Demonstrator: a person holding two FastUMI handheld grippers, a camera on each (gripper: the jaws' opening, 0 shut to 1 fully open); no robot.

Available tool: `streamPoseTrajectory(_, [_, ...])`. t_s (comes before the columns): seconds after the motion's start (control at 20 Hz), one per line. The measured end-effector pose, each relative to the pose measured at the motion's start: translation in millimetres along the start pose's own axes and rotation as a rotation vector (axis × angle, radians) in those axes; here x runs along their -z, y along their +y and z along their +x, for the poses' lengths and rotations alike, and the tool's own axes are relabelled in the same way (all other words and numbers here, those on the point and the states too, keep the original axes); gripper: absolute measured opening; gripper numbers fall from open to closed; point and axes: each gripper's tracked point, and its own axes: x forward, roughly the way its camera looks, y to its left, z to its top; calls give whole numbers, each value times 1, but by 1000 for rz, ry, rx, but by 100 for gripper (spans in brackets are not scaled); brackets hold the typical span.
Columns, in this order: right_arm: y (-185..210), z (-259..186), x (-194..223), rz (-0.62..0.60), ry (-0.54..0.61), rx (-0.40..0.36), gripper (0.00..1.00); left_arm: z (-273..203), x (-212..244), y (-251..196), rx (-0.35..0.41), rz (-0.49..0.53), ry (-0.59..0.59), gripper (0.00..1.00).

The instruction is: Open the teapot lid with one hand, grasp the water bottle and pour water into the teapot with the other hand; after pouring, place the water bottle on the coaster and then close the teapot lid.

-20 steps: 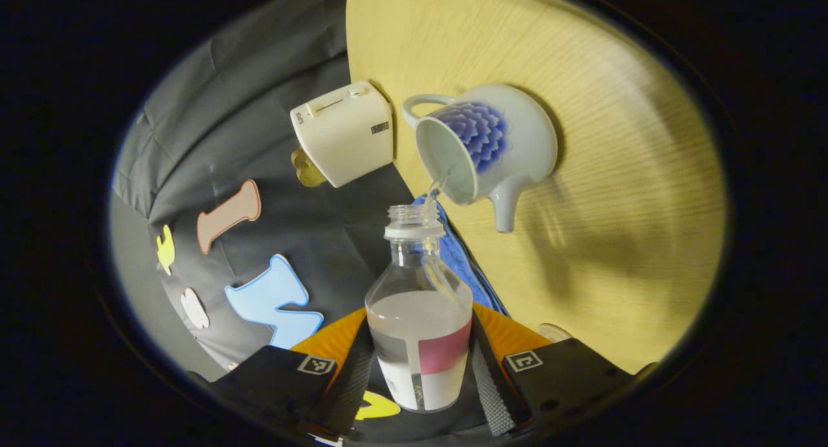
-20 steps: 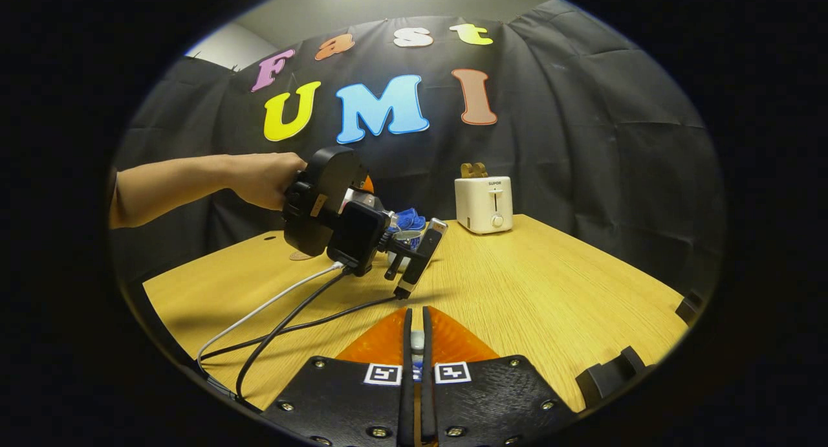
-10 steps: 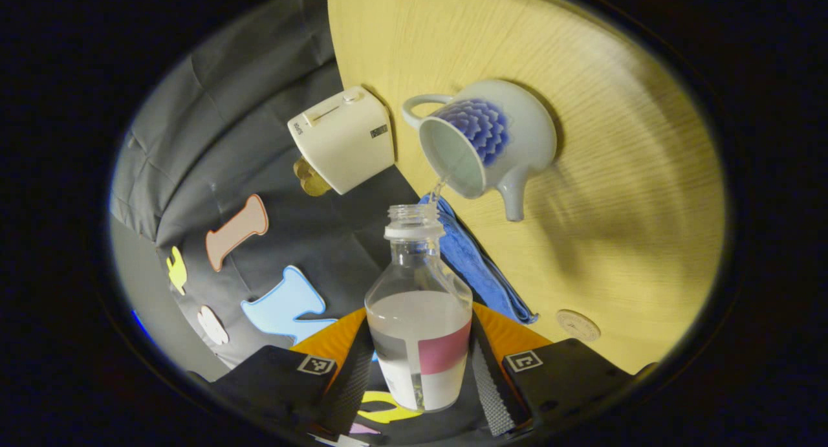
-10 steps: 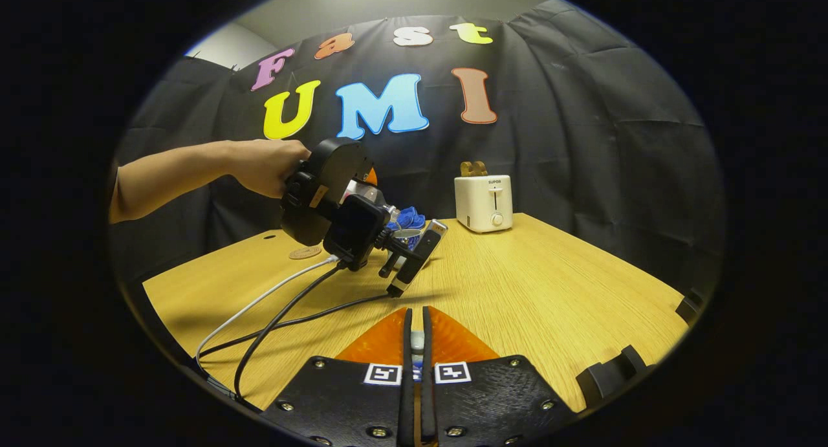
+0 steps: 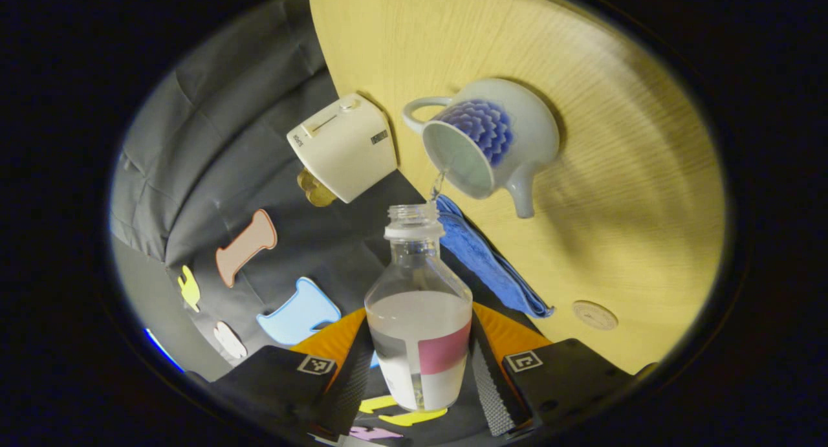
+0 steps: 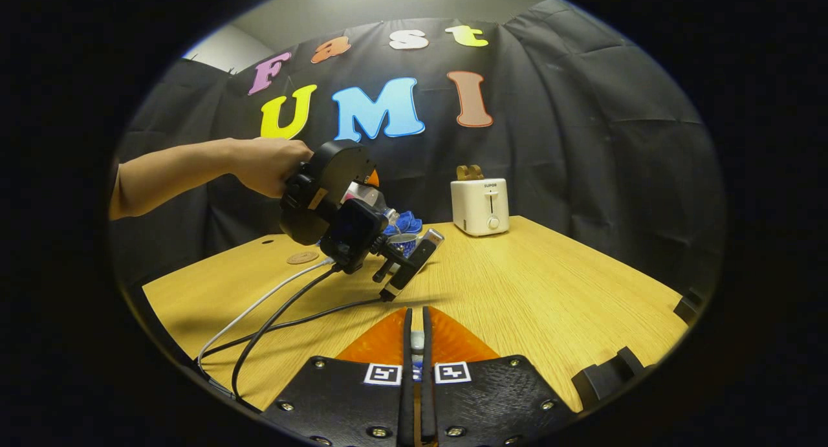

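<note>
Left hand-held gripper (image 5: pixel 419 363) clamps the water bottle (image 5: pixel 419 317) low on its body, one finger pressing each side, and holds it tipped toward the teapot (image 5: pixel 491 140). Thin stream of water (image 5: pixel 438 182) runs from the bottle mouth into the open top of the teapot, landing close to the near rim rather than the middle. Teapot stands on the table (image 5: pixel 621 175), lid off, spout pointing away from the toaster (image 5: pixel 343 146). Blue cloth (image 5: pixel 491 266) lies just beside the teapot, under the pouring line; coaster (image 5: pixel 594 315) sits farther along the table, apart from both. Right hand-held gripper (image 6: pixel 417 369) hovers low over the near side of the table, fingers drawn nearly together with something small pinched between them, probably the lid knob, though too little shows to be sure. From that side a person's hand (image 6: pixel 268 165) is seen holding the left gripper's body, cables trailing across the table. Risks as I judge them: stream is thin and near the rim, so any small drift or easing of the tilt could send water down the outside of the pot onto cloth and table. Bottle is smooth and held low, so it might pivot in the grip while tilted. Trailing cables could snag on the way to the coaster. Lid, if that is what the right one holds, could slip before it goes back on.
</note>
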Motion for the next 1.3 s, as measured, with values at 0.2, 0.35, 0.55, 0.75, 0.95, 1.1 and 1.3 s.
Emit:
streamPoseTrajectory(0.2, [-1, -1, 1, -2, -1, -1, 4, -3, 2, 5, -6, 21, 5, 87])
streamPoseTrajectory(0.35, [-1, 0, 0, 0, -1, 0, 4, -1, 3, 8, -12, 32, 6, 87])
streamPoseTrajectory(0.55, [0, 0, 1, 0, 1, -1, 4, -2, -2, 4, -1, 27, 1, 87])
streamPoseTrajectory(0.75, [-2, 2, 1, -3, 5, 0, 4, -1, -6, -1, 2, 34, -3, 87])
streamPoseTrajectory(0.95, [0, 3, 0, -2, 6, -1, 4, 0, -7, -3, 7, 26, -11, 87])
streamPoseTrajectory(1.1, [-1, 3, 1, -5, 6, 0, 4, 1, -10, -7, 17, -24, -30, 87])
streamPoseTrajectory(1.3, [3, 2, -1, -4, 7, -6, 4, 0, -11, -12, 23, -81, -44, 87])
